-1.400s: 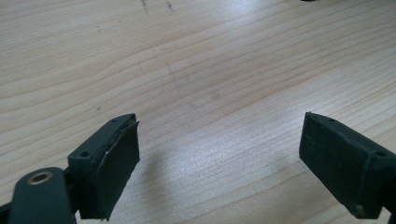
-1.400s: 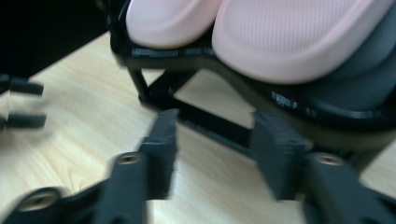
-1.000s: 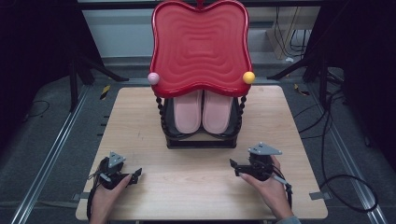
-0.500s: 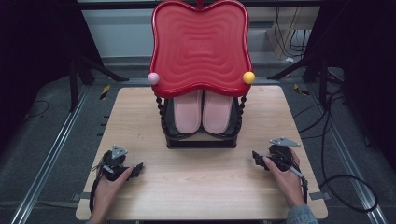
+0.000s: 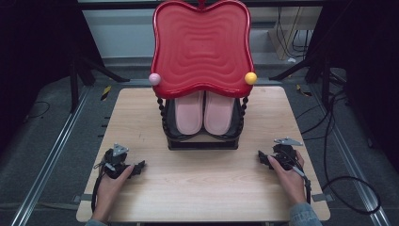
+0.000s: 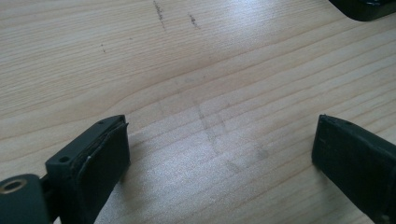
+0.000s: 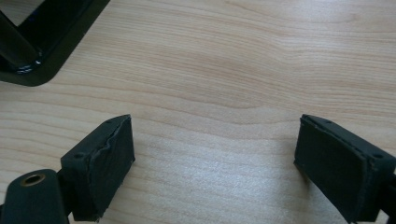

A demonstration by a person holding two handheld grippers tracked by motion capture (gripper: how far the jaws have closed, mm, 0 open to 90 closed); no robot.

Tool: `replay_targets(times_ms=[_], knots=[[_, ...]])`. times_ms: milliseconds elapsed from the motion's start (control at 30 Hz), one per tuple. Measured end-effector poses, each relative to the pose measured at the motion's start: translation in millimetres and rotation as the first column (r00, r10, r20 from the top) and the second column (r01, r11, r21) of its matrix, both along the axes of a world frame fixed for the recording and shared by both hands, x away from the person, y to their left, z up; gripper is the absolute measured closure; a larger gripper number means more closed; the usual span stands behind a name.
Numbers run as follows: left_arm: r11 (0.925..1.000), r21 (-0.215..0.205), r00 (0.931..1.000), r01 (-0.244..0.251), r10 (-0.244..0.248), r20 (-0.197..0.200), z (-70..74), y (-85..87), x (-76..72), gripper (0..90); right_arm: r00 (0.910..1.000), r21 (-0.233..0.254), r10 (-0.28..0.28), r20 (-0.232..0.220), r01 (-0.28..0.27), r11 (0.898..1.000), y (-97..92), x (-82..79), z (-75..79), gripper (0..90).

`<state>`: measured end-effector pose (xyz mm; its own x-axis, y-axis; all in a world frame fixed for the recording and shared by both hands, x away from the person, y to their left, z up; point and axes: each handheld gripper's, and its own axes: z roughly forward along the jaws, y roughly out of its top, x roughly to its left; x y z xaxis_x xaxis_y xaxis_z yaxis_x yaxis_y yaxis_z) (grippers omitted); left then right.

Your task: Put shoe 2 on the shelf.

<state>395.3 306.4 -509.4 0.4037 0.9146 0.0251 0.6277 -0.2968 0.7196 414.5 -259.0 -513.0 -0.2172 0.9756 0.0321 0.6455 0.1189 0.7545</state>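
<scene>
A black rack (image 5: 202,141) stands at the middle of the wooden table (image 5: 207,188). It has a wavy red top (image 5: 201,47) and holds a pair of pink slippers (image 5: 204,113) on its low shelf. A pink ball (image 5: 154,78) and a yellow ball (image 5: 251,78) sit at the red top's front corners. My left gripper (image 5: 139,167) rests on the table front left, open, with bare wood between its jaws (image 6: 219,154). My right gripper (image 5: 261,158) lies front right, also open over bare wood (image 7: 215,158).
The rack's black base corner (image 7: 42,46) shows at the top left of the right gripper view, and its edge (image 6: 364,7) at the top right of the left gripper view. Cables (image 5: 348,188) lie on the floor to the right. Metal rails (image 5: 51,155) flank the table.
My right gripper has slid to the right, away from the rack's front, and now lies near the table's right edge. The left gripper has barely shifted.
</scene>
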Motion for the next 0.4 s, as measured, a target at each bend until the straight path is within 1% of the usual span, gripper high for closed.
replay_targets(times_ms=[100,267,300,400], knots=[[1.0000,0.001,1.0000,-0.005,0.005,0.000,0.0,-0.4,-0.7,3.6,1.0000,-0.037,0.001,-0.004,-0.001,0.999,2.2,1.4,-0.5,10.3],[1.0000,0.002,1.0000,-0.008,0.008,-0.001,0.0,-0.2,-2.0,3.5,0.9999,-0.039,-0.011,-0.011,0.011,0.999,2.3,1.9,-0.7,8.1],[1.0000,0.002,1.0000,-0.009,0.009,0.000,0.0,-0.2,-2.0,3.5,0.9997,-0.032,-0.020,-0.015,0.019,0.999,2.8,1.9,-0.8,7.3],[1.0000,0.002,1.0000,-0.009,0.009,-0.001,0.0,-0.2,-2.0,3.5,0.9995,-0.037,-0.025,-0.017,0.024,0.999,2.3,2.4,-1.1,6.0]])
